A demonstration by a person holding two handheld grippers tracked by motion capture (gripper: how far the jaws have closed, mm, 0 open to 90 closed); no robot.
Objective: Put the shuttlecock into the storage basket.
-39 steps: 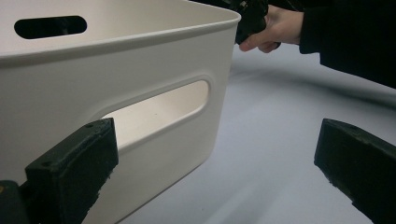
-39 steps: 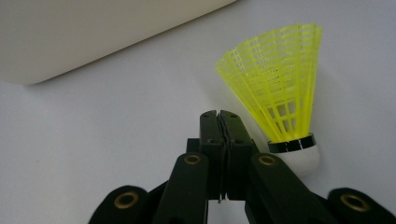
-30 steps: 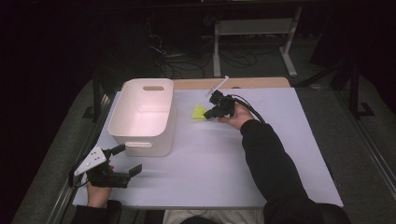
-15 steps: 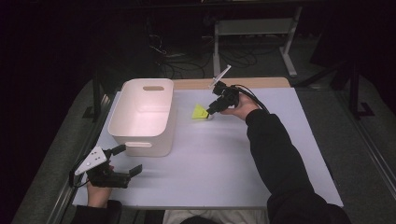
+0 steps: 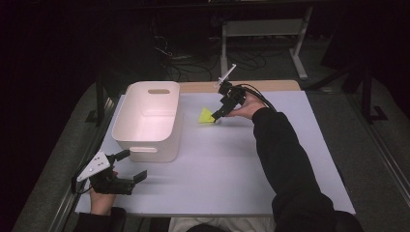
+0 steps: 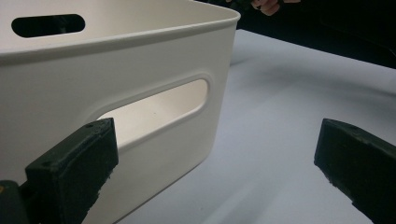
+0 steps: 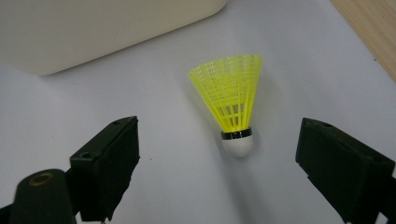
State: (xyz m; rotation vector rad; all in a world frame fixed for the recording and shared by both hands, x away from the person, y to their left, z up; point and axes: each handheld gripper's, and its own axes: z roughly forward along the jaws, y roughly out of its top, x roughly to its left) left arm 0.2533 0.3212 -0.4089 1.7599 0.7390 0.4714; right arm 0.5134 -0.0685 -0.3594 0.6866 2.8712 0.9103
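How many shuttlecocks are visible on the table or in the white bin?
1. The yellow shuttlecock lies on the table, right of the white bin, between the right gripper's open jaws. The bin's visible interior holds none.

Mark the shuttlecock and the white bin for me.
shuttlecock [image 7: 230, 95], right gripper view, on its yellow skirt.
white bin [image 5: 145, 145], high view, on its near wall.

Right gripper [image 5: 216, 116] jaws just opened beside yellow shuttlecock [image 5: 206, 116]; white bin [image 5: 145, 140] left.
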